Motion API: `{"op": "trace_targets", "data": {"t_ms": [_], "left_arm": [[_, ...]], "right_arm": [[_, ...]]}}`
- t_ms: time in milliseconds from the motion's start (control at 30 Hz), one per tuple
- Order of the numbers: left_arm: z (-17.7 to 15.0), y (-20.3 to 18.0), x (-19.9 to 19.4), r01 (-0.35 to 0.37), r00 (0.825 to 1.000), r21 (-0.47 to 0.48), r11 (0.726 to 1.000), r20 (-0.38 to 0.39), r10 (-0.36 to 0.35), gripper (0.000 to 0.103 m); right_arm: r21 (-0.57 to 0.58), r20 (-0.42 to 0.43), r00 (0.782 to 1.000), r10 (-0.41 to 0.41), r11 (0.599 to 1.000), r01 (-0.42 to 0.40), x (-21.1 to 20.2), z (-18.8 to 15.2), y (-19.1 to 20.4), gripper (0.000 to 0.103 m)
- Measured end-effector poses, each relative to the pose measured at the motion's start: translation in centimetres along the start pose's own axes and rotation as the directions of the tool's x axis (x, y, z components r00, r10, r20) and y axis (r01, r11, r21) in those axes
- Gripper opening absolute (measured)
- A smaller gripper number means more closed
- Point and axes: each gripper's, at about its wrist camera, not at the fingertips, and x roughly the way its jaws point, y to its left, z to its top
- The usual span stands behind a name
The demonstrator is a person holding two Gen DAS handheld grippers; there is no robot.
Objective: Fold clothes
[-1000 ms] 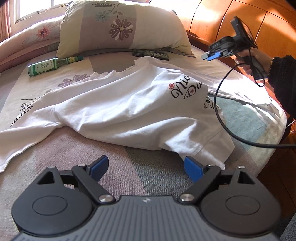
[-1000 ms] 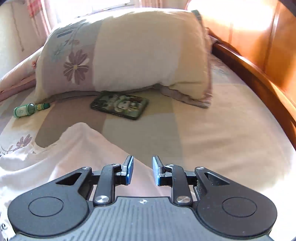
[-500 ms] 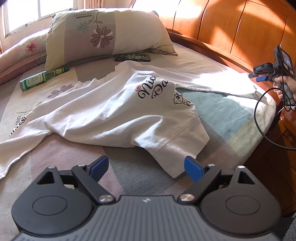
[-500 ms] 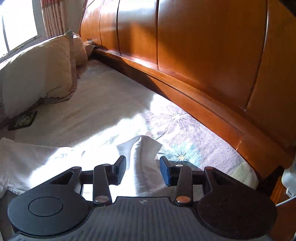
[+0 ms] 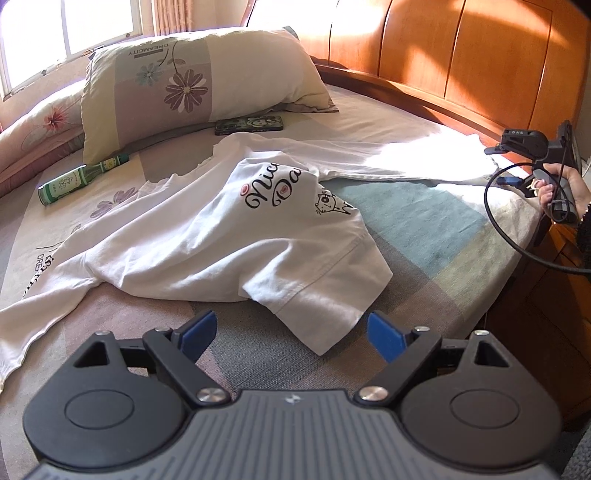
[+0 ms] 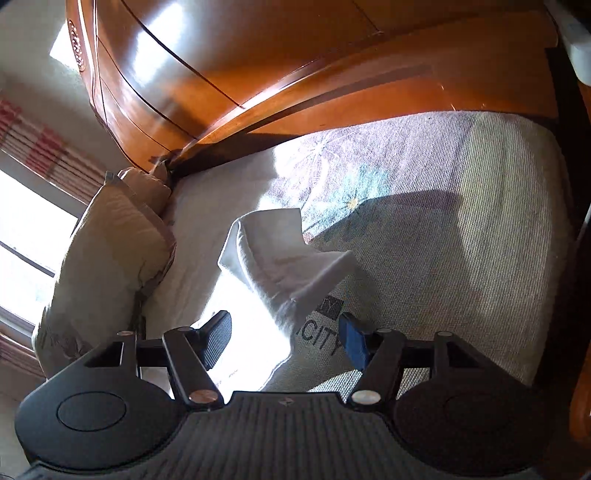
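A home bedroom, judging by the bed (image 5: 424,221) under a patchwork floral sheet filling mid-frame. Backed by a glossy wooden headboard (image 5: 461,55) at upper right. Topped with a flowered pillow (image 5: 177,77) at upper centre. Lit through a sunlit window (image 5: 55,33) with curtains at upper left.

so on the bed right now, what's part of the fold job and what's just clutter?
Job:
- white T-shirt, spread crumpled on the bed
- its sleeve end by the right gripper, open
- left gripper, open, near the hem

Clutter:
- green bottle
- phone
- floral pillow
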Motion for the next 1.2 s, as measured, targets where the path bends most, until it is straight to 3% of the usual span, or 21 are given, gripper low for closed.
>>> {"op": "trace_targets", "data": {"t_ms": [300,333,433,600,700,767,800,867,967,1100,1200], "left_arm": [[0.1,-1.1,0.0,-0.022,1.000,0.030,0.999,-0.011,0.022,0.089],[0.1,-1.2,0.0,-0.020,1.000,0.033,0.999,-0.011,0.021,0.089],[0.1,-1.4,0.1,-0.011,1.000,0.042,0.999,-0.013,0.012,0.089],[0.1,-1.5,-0.1,-0.018,1.000,0.044,0.999,-0.004,0.018,0.089],[0.2,-1.4,-0.3,-0.015,1.000,0.040,0.999,0.000,0.015,0.089],[0.2,-1.4,-0.3,-0.021,1.000,0.046,0.999,-0.002,0.021,0.089],[0.2,-1.5,-0.3,-0.027,1.000,0.048,0.998,-0.005,0.027,0.089],[0.1,-1.3,-0.3,-0.032,0.999,0.041,0.999,-0.009,0.032,0.089],[0.2,-1.0,-0.4,-0.026,1.000,0.020,0.999,-0.014,0.026,0.089],[0.3,-0.7,-0.4,-0.039,0.999,-0.006,0.999,-0.025,0.039,0.089],[0.5,-0.6,-0.5,-0.046,0.998,-0.031,0.998,-0.034,0.045,0.089]], "right_arm": [[0.169,0.106,0.985,0.137,0.974,-0.154,1.9,1.1,-1.8,0.070],[0.160,0.113,0.987,0.117,0.978,-0.134,1.7,1.2,-1.8,0.062],[0.117,0.122,0.990,0.066,0.990,-0.080,1.3,1.3,-1.8,0.011],[-0.039,0.183,0.982,-0.054,0.997,0.062,-1.1,0.9,-0.4,0.011],[-0.096,0.222,0.962,-0.157,0.979,0.182,-2.0,0.4,0.7,0.025],[-0.111,0.230,0.950,-0.212,0.964,0.242,-2.2,0.1,1.2,0.026],[-0.133,0.233,0.952,-0.201,0.963,0.236,-2.7,-0.3,1.6,0.026],[-0.180,0.237,0.955,-0.177,0.958,0.223,-3.5,-1.1,2.3,0.044],[-0.296,0.211,0.969,-0.128,0.937,0.188,-4.0,-3.0,4.9,0.055],[-0.454,0.058,0.997,-0.055,0.888,0.075,-3.2,-6.7,8.2,0.070],[-0.572,-0.067,0.997,-0.034,0.820,-0.011,-2.1,-10.4,10.5,0.073]]}}
